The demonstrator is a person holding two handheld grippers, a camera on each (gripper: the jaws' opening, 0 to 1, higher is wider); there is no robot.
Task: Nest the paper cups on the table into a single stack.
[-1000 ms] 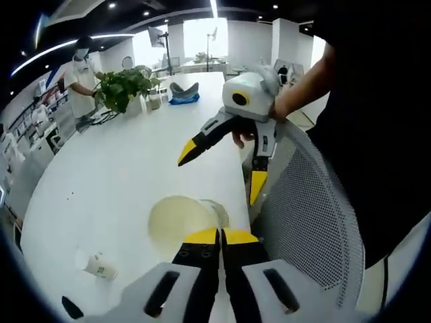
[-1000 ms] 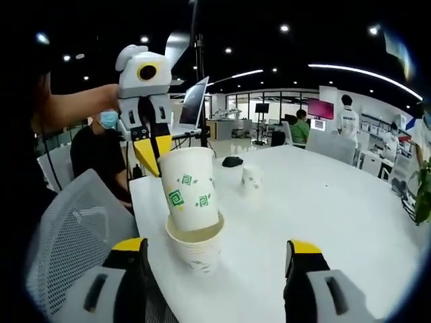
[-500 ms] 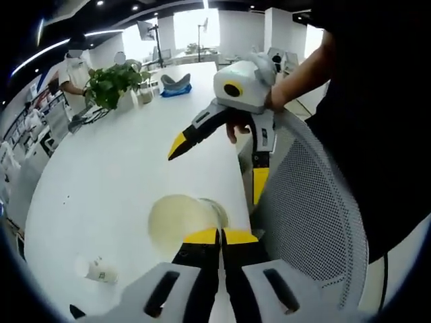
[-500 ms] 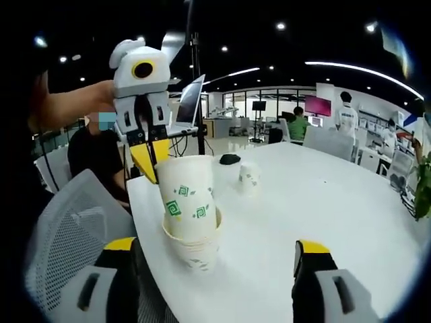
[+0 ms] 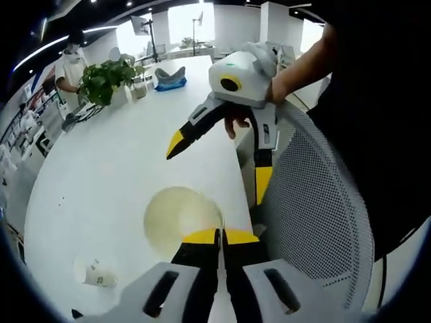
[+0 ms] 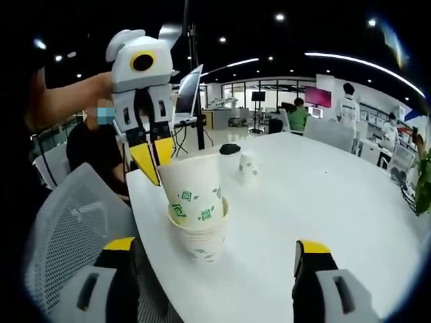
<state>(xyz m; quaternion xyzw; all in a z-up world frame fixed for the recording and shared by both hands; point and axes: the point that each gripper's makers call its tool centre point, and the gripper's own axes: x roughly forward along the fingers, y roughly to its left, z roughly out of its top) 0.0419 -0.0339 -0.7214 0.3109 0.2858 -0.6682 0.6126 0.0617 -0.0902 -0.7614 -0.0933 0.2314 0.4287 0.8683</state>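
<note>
Left gripper (image 6: 153,160) clamps tilted cup (image 6: 194,192) over stack (image 6: 200,241); right gripper (image 6: 214,269) jaws apart

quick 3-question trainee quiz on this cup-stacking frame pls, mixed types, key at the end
1. True or false: the left gripper is shut on the rim of the upper cup.
2. The upper cup is: A) fully seated, B) tilted and partly inside the stack, C) lying on the table.
3. Fill in: besides the stack, a loose cup stands farther off on the ____.

Key: 1 true; 2 B; 3 table. The right gripper is open.
</note>
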